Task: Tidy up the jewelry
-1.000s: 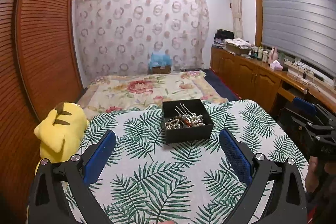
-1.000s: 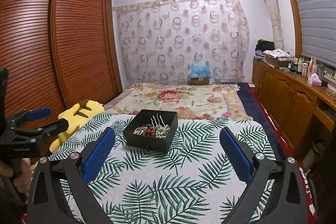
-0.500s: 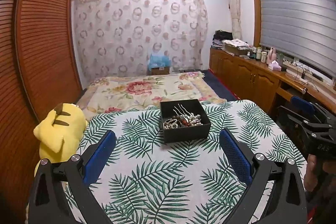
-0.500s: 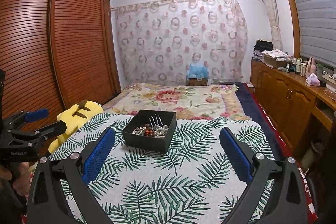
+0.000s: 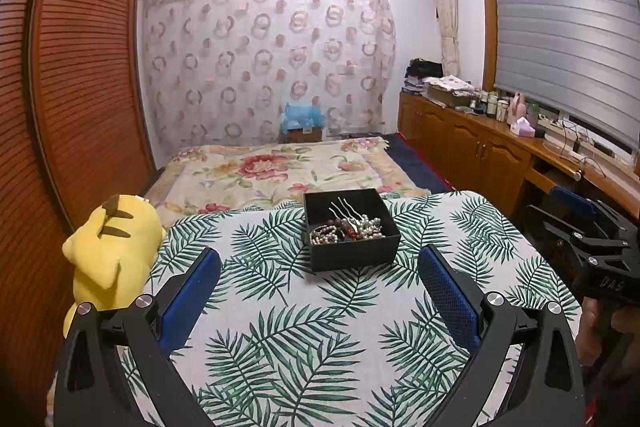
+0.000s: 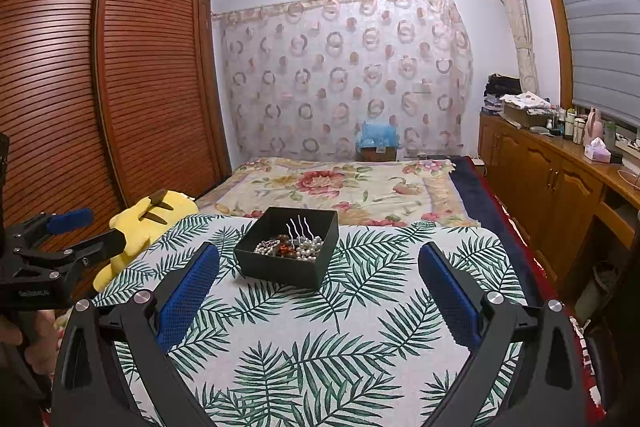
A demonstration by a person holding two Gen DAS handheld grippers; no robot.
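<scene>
A black open box (image 5: pixel 352 251) stands near the far edge of a table with a palm-leaf cloth (image 5: pixel 304 339). It holds a tangle of pearl strands, red and brown beads and silver hairpins (image 5: pixel 347 229). My left gripper (image 5: pixel 320 259) is open and empty, just short of the box. In the right wrist view the box (image 6: pixel 288 269) sits left of centre and its jewelry (image 6: pixel 290 245) shows. My right gripper (image 6: pixel 320 259) is open and empty, near the box. Each gripper shows at the edge of the other's view: the right one (image 5: pixel 580 223) and the left one (image 6: pixel 76 231).
A yellow plush toy (image 5: pixel 110 247) lies at the table's left edge. A bed with a floral cover (image 5: pixel 280 167) lies beyond the table. A wooden wardrobe (image 6: pixel 100 75) stands on the left and a wooden counter with bottles (image 5: pixel 500 131) on the right.
Both views have shifted only slightly. The box sits a little further left in the left wrist view. Both grippers stay open and empty.
</scene>
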